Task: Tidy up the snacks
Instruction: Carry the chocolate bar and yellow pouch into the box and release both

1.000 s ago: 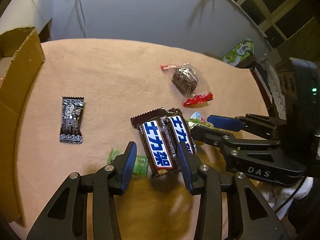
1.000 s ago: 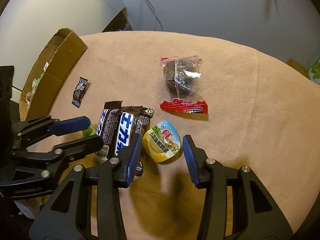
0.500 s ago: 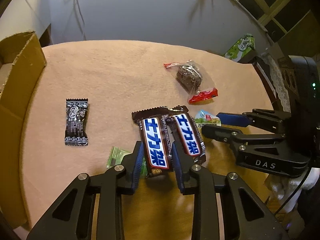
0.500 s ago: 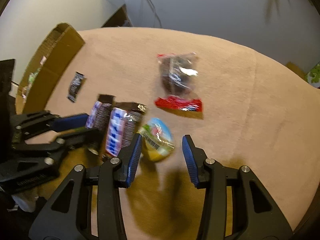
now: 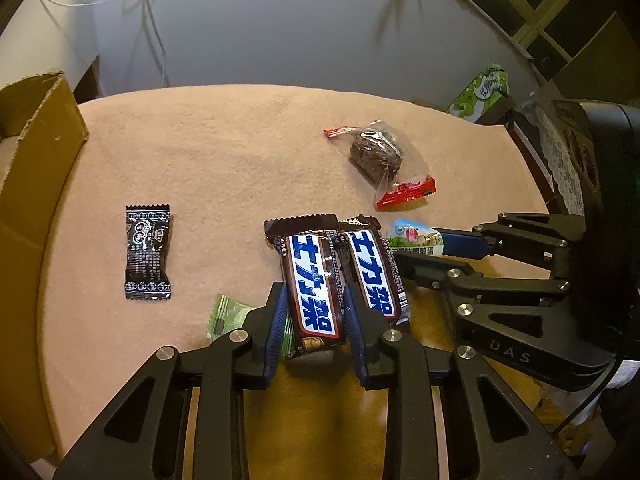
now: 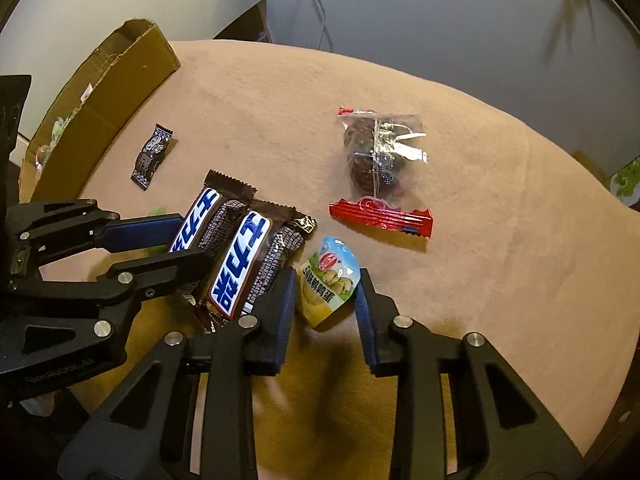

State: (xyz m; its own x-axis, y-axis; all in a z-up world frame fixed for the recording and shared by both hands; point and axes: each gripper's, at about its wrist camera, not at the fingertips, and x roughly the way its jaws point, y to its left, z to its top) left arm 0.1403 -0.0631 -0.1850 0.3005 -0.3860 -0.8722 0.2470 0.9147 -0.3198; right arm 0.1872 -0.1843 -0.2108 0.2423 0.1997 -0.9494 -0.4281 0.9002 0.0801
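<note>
Left wrist view: left gripper (image 5: 314, 322) clamping the near end of the left brown chocolate bar with blue-and-white lettering (image 5: 310, 288), lying on the tan felt tablecloth (image 5: 224, 152) beside its twin (image 5: 374, 274). Right wrist view: right gripper (image 6: 325, 306) straddling the small yellow egg-snack pouch (image 6: 330, 280), pads touching its sides, grip uncertain.

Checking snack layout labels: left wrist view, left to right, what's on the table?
Cardboard box → black candy wrapper → green candy → left Snickers bar → right Snickers bar → quail egg pack, then right gripper.
</note>
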